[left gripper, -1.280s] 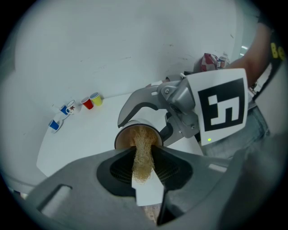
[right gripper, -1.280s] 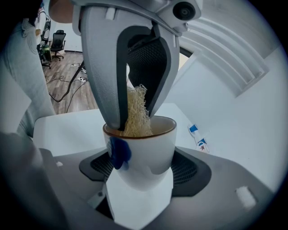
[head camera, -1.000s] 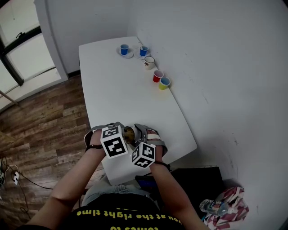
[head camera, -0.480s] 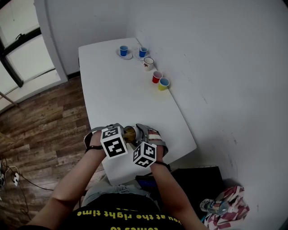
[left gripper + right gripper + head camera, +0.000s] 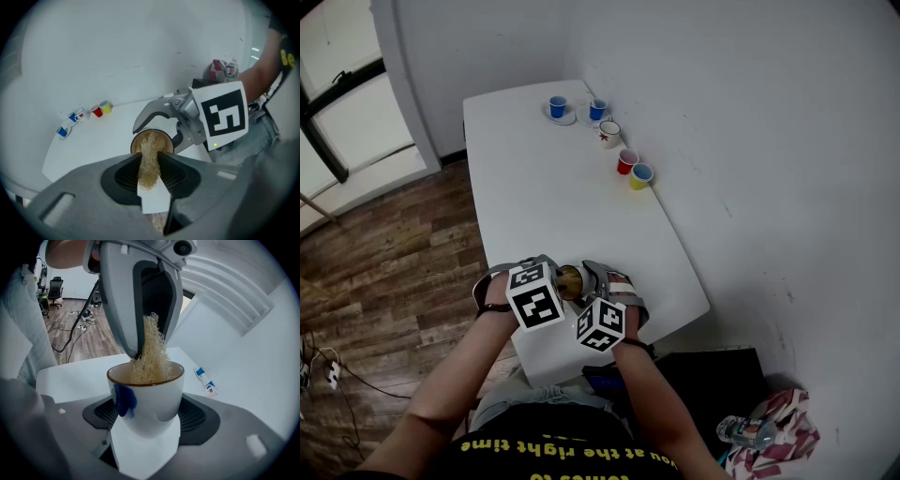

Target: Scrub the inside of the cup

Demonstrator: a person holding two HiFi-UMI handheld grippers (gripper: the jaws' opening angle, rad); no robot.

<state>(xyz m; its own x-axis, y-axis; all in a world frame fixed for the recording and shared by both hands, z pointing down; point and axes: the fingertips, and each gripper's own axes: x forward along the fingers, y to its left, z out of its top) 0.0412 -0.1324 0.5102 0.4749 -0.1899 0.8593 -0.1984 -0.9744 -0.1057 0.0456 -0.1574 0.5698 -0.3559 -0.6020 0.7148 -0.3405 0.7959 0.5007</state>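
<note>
A white cup with a brown rim and a blue mark sits between the jaws of my right gripper, which is shut on it. The cup's mouth faces my left gripper. That gripper is shut on a straw-coloured fibre scrubber, whose far end is pushed down into the cup. In the right gripper view the scrubber hangs from the left jaws into the cup. Both grippers meet over the table's near edge.
The white table runs away from me along a white wall. At its far end stand blue cups on saucers, a white cup, a red cup and a yellow cup. Wooden floor lies to the left.
The grippers have barely shifted. The scrubber stays inside the cup and both grips are unchanged.
</note>
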